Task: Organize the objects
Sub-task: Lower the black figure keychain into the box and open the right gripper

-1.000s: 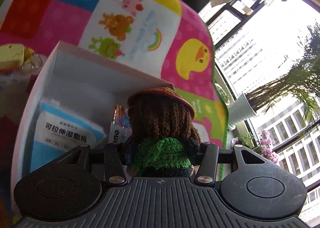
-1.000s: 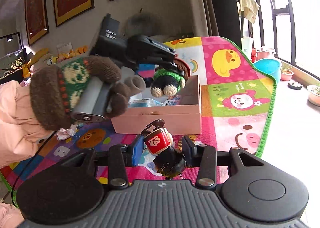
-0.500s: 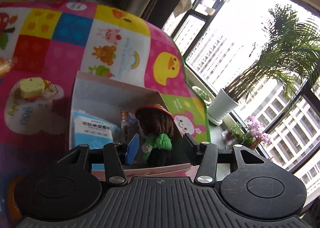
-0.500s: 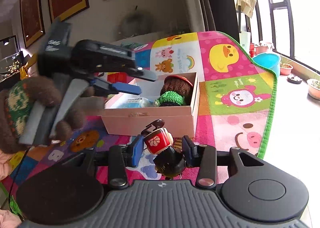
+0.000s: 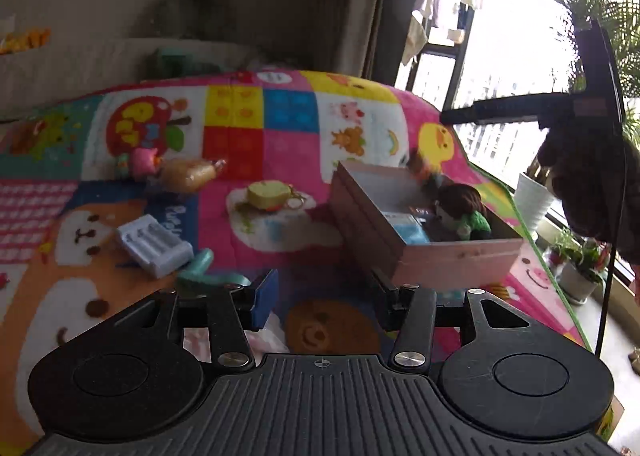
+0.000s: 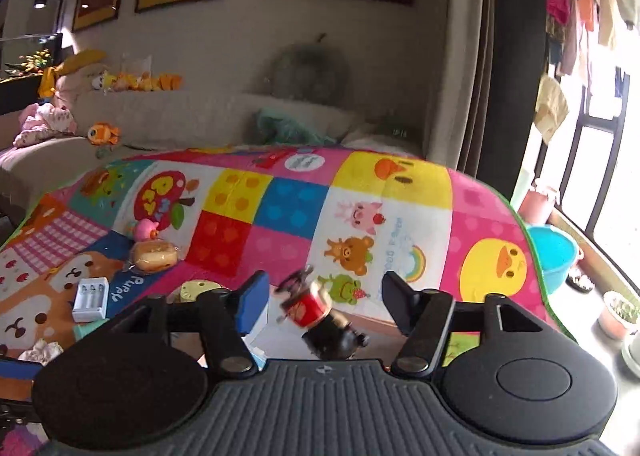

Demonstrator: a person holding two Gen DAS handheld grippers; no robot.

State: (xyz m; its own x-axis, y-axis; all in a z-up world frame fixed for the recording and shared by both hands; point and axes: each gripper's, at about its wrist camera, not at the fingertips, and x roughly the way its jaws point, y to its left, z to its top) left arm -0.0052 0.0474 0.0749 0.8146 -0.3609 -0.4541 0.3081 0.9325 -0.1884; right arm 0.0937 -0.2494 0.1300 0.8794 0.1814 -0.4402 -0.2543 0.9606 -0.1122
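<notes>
On the play mat [image 5: 248, 128], pink box [image 5: 452, 260] with crocheted doll [image 5: 464, 212] inside

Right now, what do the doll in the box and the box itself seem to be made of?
The doll looks crocheted from yarn, matte: brown ribbed hair and a knobbly green top. Motion blur leaves the stitches unclear. The box looks like thin pink cardboard with a dull finish: flat walls, a sharp folded corner, a thin rim.
</notes>
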